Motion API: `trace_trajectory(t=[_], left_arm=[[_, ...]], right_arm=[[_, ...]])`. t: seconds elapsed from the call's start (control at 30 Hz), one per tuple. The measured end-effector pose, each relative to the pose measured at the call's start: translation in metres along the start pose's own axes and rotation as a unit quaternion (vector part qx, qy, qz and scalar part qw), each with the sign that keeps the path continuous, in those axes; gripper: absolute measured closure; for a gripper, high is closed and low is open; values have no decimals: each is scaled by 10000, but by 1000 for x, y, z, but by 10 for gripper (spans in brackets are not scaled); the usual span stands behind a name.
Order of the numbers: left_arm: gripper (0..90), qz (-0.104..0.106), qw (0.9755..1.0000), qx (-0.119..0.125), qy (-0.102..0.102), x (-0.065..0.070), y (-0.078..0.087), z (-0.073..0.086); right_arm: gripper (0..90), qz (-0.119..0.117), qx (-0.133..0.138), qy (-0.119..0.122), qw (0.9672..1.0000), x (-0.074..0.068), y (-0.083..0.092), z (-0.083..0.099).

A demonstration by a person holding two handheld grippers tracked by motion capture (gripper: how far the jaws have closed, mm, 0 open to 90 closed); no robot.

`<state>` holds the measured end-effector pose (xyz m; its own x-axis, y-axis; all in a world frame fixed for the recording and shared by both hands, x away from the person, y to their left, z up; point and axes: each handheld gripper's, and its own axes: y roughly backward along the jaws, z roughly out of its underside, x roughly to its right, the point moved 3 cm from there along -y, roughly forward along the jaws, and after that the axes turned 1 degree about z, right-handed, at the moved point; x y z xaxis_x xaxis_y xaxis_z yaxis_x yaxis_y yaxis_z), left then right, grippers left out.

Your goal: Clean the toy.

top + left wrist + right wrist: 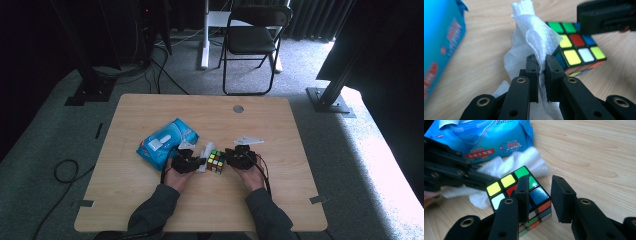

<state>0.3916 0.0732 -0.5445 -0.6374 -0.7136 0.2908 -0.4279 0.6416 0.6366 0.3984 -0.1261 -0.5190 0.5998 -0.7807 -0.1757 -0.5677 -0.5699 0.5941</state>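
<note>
Here, my left gripper [541, 65] stands with its jaws pressed onto a white wet wipe [534, 42], the sheet pinched between the pads and rising in a crumpled fold above them. Seen from the high view, my left gripper [186, 161] sits just left of the cube, with the wipe [205, 152] bunched between the two.

My right gripper [539, 195] has one jaw laid against the top of the puzzle cube [520, 192], while the other jaw hangs free beside its corner. The gap between them is narrow, so I read this gripper as nearly closed and bracing the cube, not clamping it. In the high view, the right gripper [239, 156] rests just right of the cube [216, 161].

The step in hand, as I judge it, is wiping the cube: wipe drawn, cube steadied, cloth touching its left side. The next move calls for dragging the wipe across the faces while the right gripper keeps the cube from sliding.

The cube sits on the wooden table [280, 145], scrambled, its glossy tiles yellow, green, red, blue and white. A blue wipe packet [167, 142] lies behind, near the left gripper.
</note>
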Motion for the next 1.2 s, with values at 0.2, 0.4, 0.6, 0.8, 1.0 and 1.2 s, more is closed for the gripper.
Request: trace_trajectory(t=[0.2, 0.4, 0.6, 0.8, 1.0, 1.2], left_arm=[[825, -33, 9997, -230, -27, 1, -14, 10], [825, -51, 9997, -224, -50, 1, -15, 11], [825, -18, 9996, -246, -121, 5, -14, 12], [824, -4, 9998, -197, -86, 4, -13, 13], [824, 51, 9998, -183, -88, 7, -11, 13], [822, 216, 9996, -125, -150, 12, -9, 17]], right_arm=[[677, 22, -12, 6, 10000, -1, -1, 0], [676, 41, -11, 22, 10000, -1, -2, 0], [654, 104, -25, 42, 9999, -1, -2, -1], [548, 365, -68, -15, 9993, -3, -3, -2], [379, 410, 56, -245, 9988, -11, -2, -3], [263, 398, -81, -283, 9988, -18, -9, -1]])
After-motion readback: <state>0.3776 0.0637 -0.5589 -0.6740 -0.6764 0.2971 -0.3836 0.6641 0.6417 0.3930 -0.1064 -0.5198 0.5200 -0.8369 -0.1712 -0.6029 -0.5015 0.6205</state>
